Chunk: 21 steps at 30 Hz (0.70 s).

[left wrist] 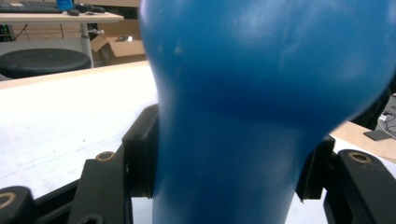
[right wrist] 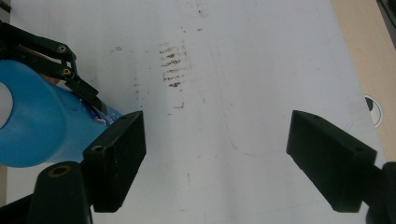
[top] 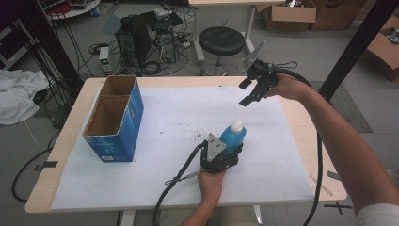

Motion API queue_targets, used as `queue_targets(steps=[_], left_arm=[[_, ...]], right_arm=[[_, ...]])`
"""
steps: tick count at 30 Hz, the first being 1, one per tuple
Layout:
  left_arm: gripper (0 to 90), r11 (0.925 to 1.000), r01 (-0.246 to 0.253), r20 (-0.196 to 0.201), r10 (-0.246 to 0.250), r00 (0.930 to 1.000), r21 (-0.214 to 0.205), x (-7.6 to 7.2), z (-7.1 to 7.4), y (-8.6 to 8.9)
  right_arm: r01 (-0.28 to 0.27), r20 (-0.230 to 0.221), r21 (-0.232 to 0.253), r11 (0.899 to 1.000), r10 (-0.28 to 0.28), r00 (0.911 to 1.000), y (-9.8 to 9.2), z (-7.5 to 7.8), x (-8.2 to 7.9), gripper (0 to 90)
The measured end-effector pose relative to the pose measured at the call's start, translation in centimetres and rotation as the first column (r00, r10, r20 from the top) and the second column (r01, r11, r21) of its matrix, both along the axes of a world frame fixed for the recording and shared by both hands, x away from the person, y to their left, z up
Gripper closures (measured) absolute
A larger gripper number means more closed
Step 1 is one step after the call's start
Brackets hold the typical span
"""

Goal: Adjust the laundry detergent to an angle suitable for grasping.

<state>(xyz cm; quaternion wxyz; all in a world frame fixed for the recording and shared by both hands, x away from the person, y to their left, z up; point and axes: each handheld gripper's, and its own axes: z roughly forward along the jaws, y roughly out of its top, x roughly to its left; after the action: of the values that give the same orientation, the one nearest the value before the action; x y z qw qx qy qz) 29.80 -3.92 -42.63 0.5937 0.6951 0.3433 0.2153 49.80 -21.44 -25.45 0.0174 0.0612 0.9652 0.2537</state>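
A blue plastic bottle (top: 232, 135) with a white cap (top: 237, 125) stands near the middle of the white sheet. My left gripper (top: 225, 151) is shut on its lower body from the near side; in the left gripper view the blue bottle (left wrist: 252, 102) bulges up between the two black pads (left wrist: 140, 154). My right gripper (top: 248, 92) hangs open above the far right of the sheet, jaws pointing down and wide apart. In the right gripper view the bottle (right wrist: 42, 123) lies at the left behind one black finger (right wrist: 116, 158), apart from it.
An open blue cardboard box (top: 114, 117) with two compartments stands at the left of the table (top: 310, 136). The white sheet (top: 179, 113) carries dark smudges (right wrist: 172, 63). A black stool (top: 221, 41) and computer gear sit beyond the far edge. Cables trail from both grippers.
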Motion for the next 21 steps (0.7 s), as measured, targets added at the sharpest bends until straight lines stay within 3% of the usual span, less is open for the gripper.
queue_targets(steps=[5,9,16,21], left_arm=[[41.2,0.9998,0.002,-0.024,-0.002,0.9997,-0.021,0.4,0.3,0.5],[42.2,0.9993,0.023,-0.021,-0.023,0.9995,-0.031,0.6,1.1,1.2],[42.7,0.996,0.09,0.016,-0.09,0.9958,-0.001,1.3,4.0,3.1],[43.0,0.9871,0.154,0.039,-0.156,0.987,0.043,2.1,6.4,4.6]], right_arm=[[0.001,0.002,0.002,1.0,-0.001,1.0,-0.1,0.0,0.0,20.0],[0.001,0.001,0.0,1.0,-0.001,1.0,-0.2,0.0,-0.1,20.0],[0.004,0.001,-0.003,1.0,-0.004,1.0,-0.3,0.1,-0.2,20.1],[0.006,0.001,-0.01,1.0,-0.006,1.0,-0.3,0.3,-0.5,20.1]])
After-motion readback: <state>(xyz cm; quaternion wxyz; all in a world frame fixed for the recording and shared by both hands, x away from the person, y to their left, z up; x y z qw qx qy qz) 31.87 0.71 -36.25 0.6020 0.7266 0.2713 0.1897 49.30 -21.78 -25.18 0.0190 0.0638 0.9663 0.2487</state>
